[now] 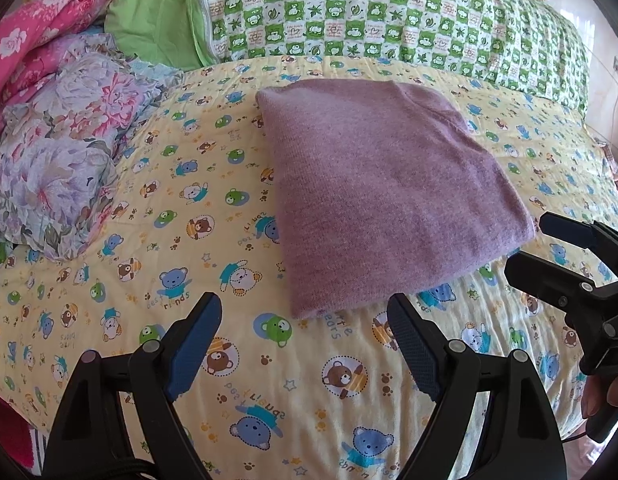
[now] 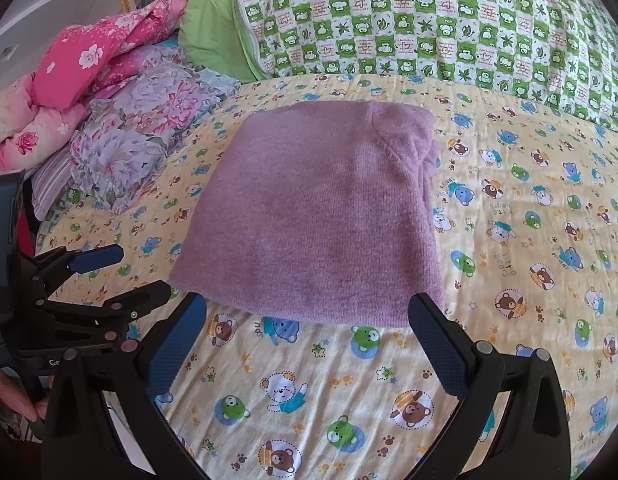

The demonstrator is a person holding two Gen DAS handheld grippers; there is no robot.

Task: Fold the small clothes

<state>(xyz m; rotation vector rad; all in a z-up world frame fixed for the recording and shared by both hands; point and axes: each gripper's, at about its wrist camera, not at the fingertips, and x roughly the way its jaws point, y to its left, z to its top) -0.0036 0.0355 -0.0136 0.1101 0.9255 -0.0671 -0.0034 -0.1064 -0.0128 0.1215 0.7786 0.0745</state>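
Note:
A purple knit sweater [image 1: 381,192] [image 2: 317,216] lies folded into a flat packet on the yellow bear-print sheet [image 1: 269,380] [image 2: 509,220]. My left gripper [image 1: 305,304] hovers open just short of the sweater's near corner, and nothing sits between its blue pads. In the right wrist view the left gripper [image 2: 141,270] shows at the left edge, beside the sweater's left corner. My right gripper [image 2: 309,302] is open too, its fingertips level with the sweater's near edge and holding nothing. The left wrist view shows the right gripper [image 1: 529,244] close to the sweater's right corner.
A green checked quilt [image 1: 389,12] [image 2: 429,20] runs along the far side of the bed. A floral pillow [image 1: 61,152] [image 2: 137,136] and a pink flowered quilt [image 1: 41,28] [image 2: 77,60] are piled at the left. A person's hand [image 1: 605,396] [image 2: 13,396] grips each handle.

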